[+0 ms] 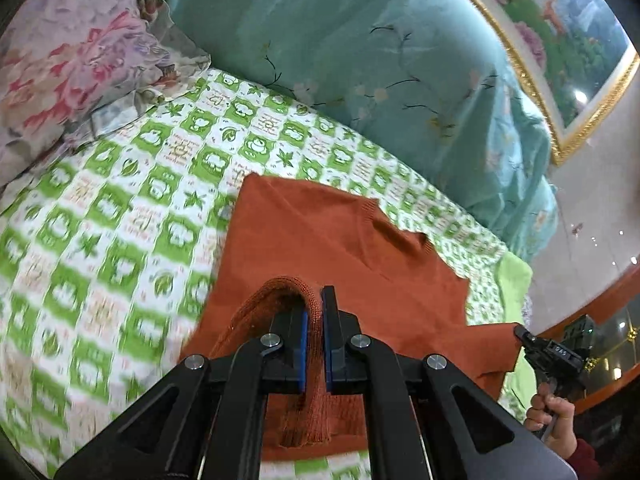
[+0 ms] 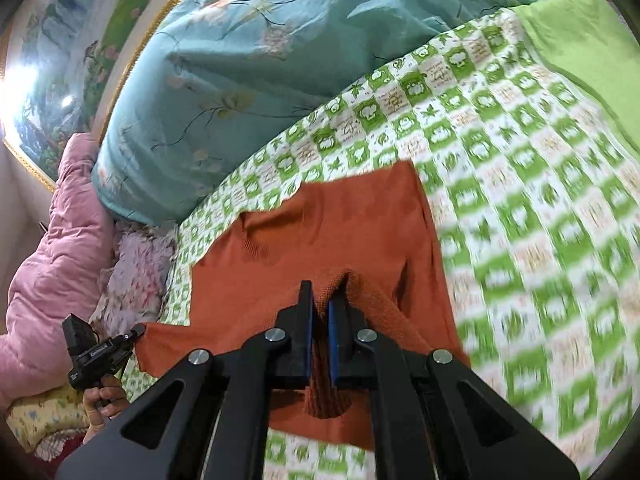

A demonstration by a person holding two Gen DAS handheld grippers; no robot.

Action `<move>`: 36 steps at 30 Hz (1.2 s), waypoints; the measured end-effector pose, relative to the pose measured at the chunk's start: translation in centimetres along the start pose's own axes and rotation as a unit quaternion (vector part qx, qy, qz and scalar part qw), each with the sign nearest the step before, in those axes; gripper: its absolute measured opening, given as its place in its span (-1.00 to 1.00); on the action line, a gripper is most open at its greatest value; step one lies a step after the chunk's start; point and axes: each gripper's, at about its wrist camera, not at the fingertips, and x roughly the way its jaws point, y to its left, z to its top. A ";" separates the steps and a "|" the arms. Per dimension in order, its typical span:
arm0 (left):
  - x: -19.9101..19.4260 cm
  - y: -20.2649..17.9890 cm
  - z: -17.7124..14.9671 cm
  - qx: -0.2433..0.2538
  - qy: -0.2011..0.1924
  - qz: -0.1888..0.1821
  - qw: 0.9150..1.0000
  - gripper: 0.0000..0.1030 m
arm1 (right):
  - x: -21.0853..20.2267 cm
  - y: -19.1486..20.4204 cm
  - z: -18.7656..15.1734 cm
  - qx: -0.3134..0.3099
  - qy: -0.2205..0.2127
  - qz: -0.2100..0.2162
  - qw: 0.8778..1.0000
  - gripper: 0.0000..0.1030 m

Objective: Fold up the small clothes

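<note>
A rust-orange knit sweater (image 1: 340,248) lies on a green-and-white checked bedsheet (image 1: 100,220); it also shows in the right wrist view (image 2: 320,232). My left gripper (image 1: 314,320) is shut on a ribbed edge of the sweater, which loops up over its left finger. My right gripper (image 2: 322,316) is shut on another ribbed edge of the sweater. Each gripper shows small in the other's view, the right one (image 1: 520,330) and the left one (image 2: 140,330), each at a corner of the orange fabric. The neckline (image 2: 256,240) faces away from me.
A teal floral quilt (image 1: 360,48) lies bunched along the far side of the bed. A floral pillow (image 1: 72,60) and a pink duvet (image 2: 52,260) lie at one end. A gold-framed painting (image 1: 560,48) hangs on the wall. A plain green cloth (image 2: 580,40) covers the other end.
</note>
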 end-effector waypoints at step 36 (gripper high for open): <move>13.7 -7.7 -8.6 0.200 0.202 0.038 0.958 -0.58 | 12.6 2.5 -4.6 -0.182 0.241 0.030 0.953 -0.65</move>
